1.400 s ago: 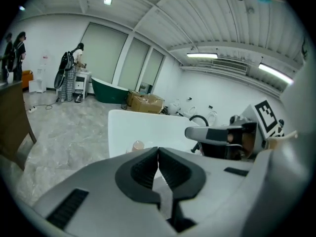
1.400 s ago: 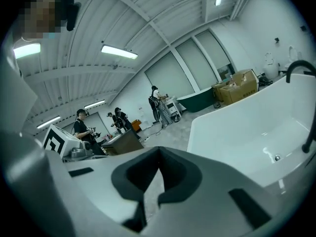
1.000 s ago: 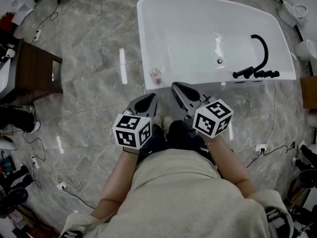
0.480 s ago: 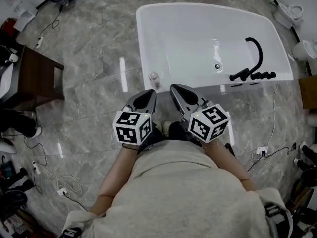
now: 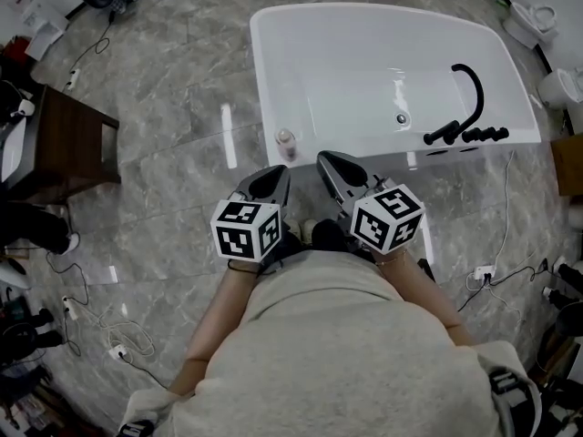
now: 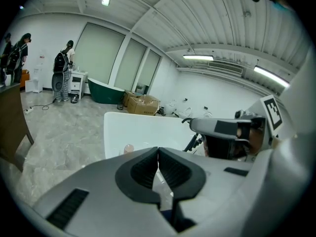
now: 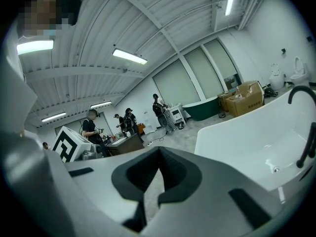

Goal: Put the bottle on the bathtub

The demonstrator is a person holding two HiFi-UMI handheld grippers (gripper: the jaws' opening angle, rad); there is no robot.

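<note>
Looking down from the head camera, I have the white bathtub (image 5: pixel 364 53) filling the space ahead of both claws, with its near rim just beyond their tips. Grey marble floor (image 5: pixel 164 107) spreads out to the left of the left claw. A black faucet (image 5: pixel 475 98) curves over the tub's far end, well off to the right of the right claw.

The left claw (image 5: pixel 273 175) is closed, its dark pads meeting at the tip with nothing between them. The right claw (image 5: pixel 326 160) is closed and empty too, and its own view shows only floor and tub edge past the pads. Both are held side by side in front of me, short of the tub.

The bottle (image 5: pixel 285 138) sits just ahead of the left claw's tip, on the tub's near rim by the corner, apart from both claws. It is tiny in every view, so I can only say it seems to stand upright with a pinkish top.

By my reading the placement is done, since the bottle is on the bathtub and released. Little seems left beyond keeping the claws clear of it.
</note>
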